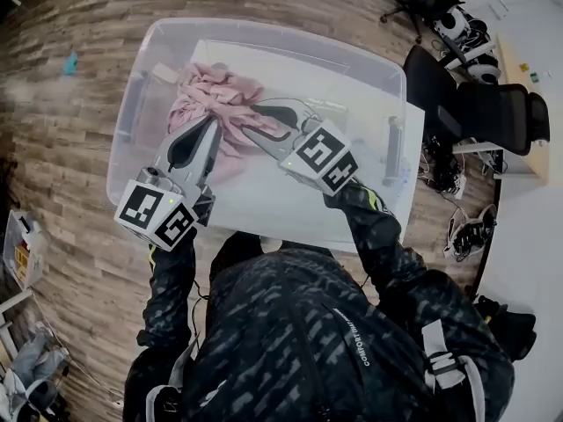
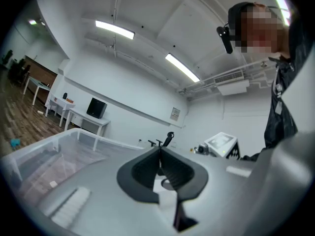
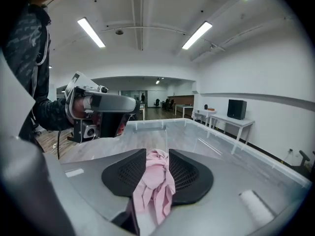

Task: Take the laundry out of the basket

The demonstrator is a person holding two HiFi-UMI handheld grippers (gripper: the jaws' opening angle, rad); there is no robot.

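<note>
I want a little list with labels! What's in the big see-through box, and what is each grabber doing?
Box: clear plastic bin, standing on the wood floor
Inside: one crumpled pink cloth
Left gripper: jaws together, nothing between them, held over the bin next to the cloth
Right gripper: jaws closed on a fold of the pink cloth
Other laundry: none seen in the bin
</note>
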